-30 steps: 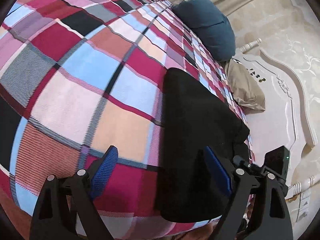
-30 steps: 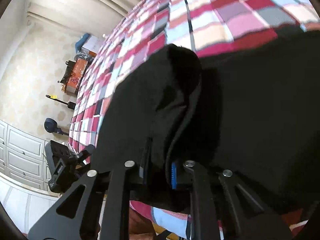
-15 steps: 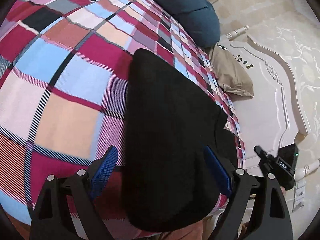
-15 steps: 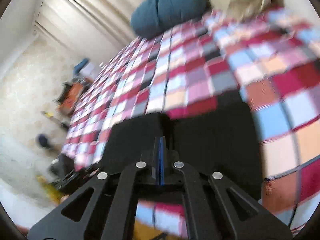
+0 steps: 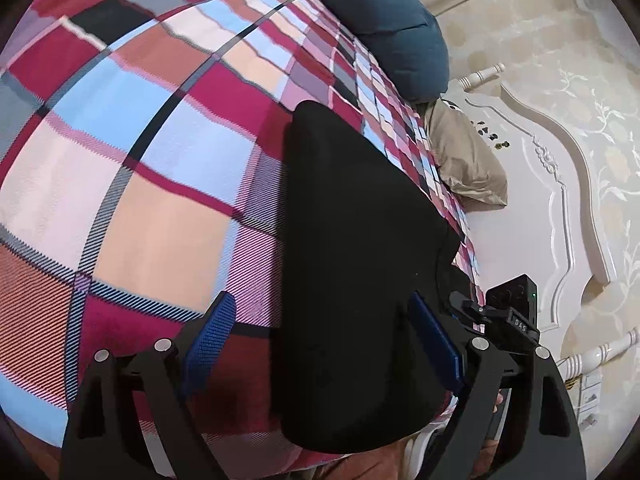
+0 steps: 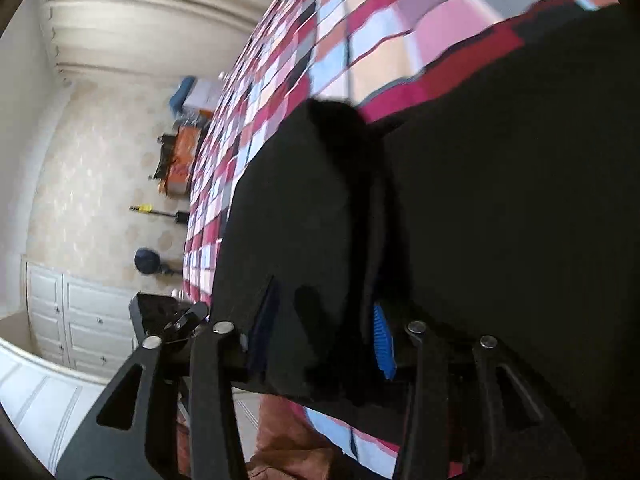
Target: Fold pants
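Black pants [image 5: 352, 264] lie folded on a plaid bedspread [image 5: 152, 152], near the bed's front edge. My left gripper [image 5: 320, 340] is open, its blue pads on either side of the pants' near left part, above the cloth. In the right wrist view the pants [image 6: 500, 200] fill the right side, and a raised fold of them [image 6: 320, 216] stands between the blue pads of my right gripper [image 6: 320, 340]. The jaws are partly apart with the thick fold between them.
A teal pillow [image 5: 396, 36] and a beige pillow [image 5: 468, 160] lie at the head of the bed by the white headboard [image 5: 560, 216]. In the right wrist view a white cabinet [image 6: 68, 316], an orange box [image 6: 184, 156] and floor items stand beside the bed.
The right gripper was shut and empty above the pants half a second ago; now it is down at the pants with a fold between its pads. The left gripper shifted slightly, staying open.
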A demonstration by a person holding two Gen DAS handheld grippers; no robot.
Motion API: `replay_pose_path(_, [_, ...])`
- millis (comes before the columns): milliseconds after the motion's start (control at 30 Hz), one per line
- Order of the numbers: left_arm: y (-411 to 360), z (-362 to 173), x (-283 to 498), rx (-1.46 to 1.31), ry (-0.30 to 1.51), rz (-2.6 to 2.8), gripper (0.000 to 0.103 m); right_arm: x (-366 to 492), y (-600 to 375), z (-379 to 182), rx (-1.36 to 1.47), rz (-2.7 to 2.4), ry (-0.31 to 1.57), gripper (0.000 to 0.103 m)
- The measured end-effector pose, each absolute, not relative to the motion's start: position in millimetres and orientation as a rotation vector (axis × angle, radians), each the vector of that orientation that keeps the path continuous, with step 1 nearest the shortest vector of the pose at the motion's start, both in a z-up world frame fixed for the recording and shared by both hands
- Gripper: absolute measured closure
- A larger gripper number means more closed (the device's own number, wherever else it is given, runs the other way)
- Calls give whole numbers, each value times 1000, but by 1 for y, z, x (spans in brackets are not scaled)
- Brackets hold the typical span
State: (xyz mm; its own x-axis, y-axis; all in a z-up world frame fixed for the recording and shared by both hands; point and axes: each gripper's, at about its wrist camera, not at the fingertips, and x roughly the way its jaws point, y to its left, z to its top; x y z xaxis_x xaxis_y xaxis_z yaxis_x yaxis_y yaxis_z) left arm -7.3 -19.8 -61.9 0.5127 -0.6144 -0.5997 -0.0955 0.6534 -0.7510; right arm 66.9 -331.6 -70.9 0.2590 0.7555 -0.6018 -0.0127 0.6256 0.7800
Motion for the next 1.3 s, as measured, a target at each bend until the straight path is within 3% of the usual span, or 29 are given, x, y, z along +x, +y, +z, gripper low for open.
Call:
replay_pose_path(33, [-18,-64,-7,-836,1007,-361,17,68,-326,-71,740,599,1220,90])
replay_pose_path(300, [-18,-59,-9,-842,989,-386,17,53,-334,-23,646,570,1097,92])
replay_pose_path(500, [-32,-54,-2,-865,992,-438,17,30,-396,16,610,459,984,92])
replay_pose_path(900, [-79,-60,9,-822,1055,-525,17,19,-469,-49,783,348,1030,89])
replay_pose_path(1000, [-80,-63,7,-839,1055,-542,17,8,-481,-41,807,335,991,66])
replay_pose_path(1033, [-78,-64,6,-853,1056,-548,17,2,-485,-37,808,347,973,48])
replay_pose_path(1100, [-75,-69,4,-897,1064,-565,17,-10,-492,-30,812,346,949,28])
replay_pose_path(1300, [-76,-81,0,-1003,1110,-634,17,-24,-492,-47,801,318,1016,25])
